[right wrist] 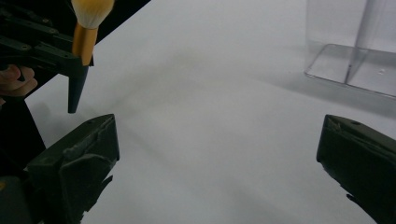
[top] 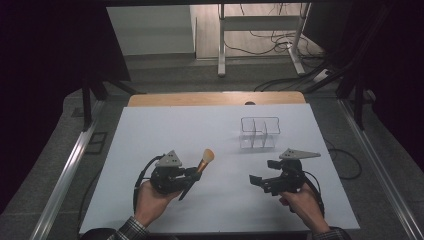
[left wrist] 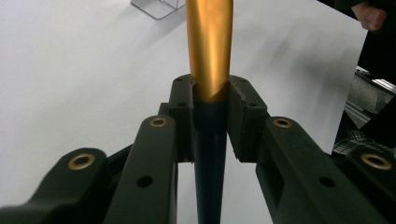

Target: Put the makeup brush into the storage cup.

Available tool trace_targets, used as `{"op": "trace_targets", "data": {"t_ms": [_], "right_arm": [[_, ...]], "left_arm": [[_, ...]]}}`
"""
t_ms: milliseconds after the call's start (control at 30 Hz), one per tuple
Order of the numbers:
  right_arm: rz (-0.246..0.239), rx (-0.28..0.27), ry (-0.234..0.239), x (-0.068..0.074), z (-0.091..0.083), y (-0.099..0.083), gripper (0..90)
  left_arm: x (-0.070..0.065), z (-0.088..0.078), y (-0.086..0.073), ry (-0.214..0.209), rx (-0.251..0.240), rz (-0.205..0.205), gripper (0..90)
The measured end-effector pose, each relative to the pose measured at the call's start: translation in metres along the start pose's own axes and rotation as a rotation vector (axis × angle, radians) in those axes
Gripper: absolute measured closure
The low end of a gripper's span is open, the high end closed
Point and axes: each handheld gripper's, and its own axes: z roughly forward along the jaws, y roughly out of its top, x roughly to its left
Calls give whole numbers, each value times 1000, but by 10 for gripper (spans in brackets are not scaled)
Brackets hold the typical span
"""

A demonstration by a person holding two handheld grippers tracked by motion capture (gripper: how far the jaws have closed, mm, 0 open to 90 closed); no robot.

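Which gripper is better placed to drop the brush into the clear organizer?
Left. The left gripper already has its jaws shut on the makeup brush; the right gripper is open and empty, though nearer the clear organizer.

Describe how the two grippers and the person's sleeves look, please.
Both the left gripper and the right gripper are black, each with a grey three-cornered plate on top and a black cable looping from the back. In the left gripper view, the linkage arms carry brass-coloured pivot rings and small round holes. In the right gripper view the jaws are blocky and dark. The sleeves are plaid.
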Motion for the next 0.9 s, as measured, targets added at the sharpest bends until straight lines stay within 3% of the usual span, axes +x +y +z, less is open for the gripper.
{"op": "trace_targets", "data": {"t_ms": [433,900], "right_arm": [[-15,-8,67,12,20,11,0],[45,-19,153,25,39,21,0]], "left_arm": [[-4,8,3,-8,-1,15,737],[-9,15,5,-18,-1,26,737]]}}
